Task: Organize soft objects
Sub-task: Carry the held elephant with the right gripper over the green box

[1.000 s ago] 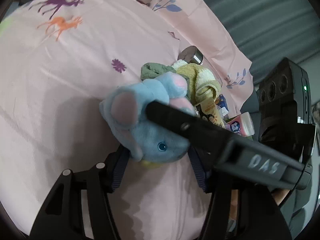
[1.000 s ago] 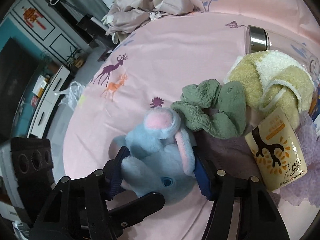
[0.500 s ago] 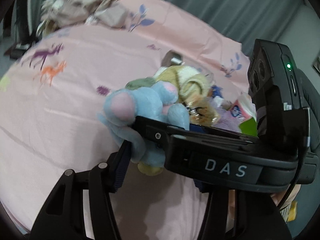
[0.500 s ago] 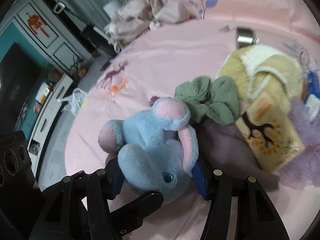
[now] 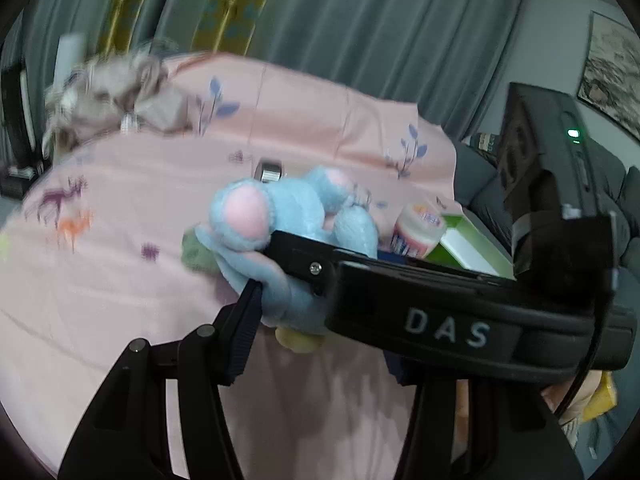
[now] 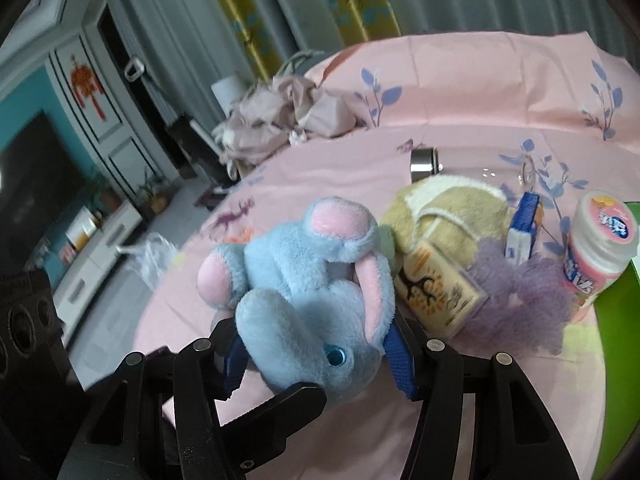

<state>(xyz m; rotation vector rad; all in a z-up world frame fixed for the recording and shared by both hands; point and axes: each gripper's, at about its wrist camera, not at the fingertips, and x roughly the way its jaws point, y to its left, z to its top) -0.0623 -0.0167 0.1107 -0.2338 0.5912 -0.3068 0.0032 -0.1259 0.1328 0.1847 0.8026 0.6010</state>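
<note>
A: A pink printed bedsheet point(image 6: 460, 92) is spread over the bed, with grey curtains point(image 5: 360, 40) behind it. What has changed?

B: The blue plush elephant point(image 6: 316, 292) has been lifted clear of the sheet. A second ago it was lying on the bed against the green scrunchie point(image 5: 194, 252); now far more curtain and room is seen behind it, so both hands have been raised and tilted up. The jaws of both grippers have been closing a little, with the toy between them.

A: What is meant for the task?

B: The pick-up is judged done; the carry to wherever soft things are gathered is what remains.

A: Where is the toy relative to the jaws?

B: In the right wrist view the right gripper point(image 6: 316, 356) is clamped on its head, blue pads pressing at 9 and 3 o'clock, the body rising toward 12. The left gripper point(image 5: 316, 312) is seen holding its lower body, crossed by the other tool. Farther off, at 2 o'clock, the yellow towel point(image 6: 448, 208), purple fluffy item point(image 6: 524, 300), carton point(image 6: 436, 288) and pink jar point(image 6: 600, 248) are left on the bed.
</note>
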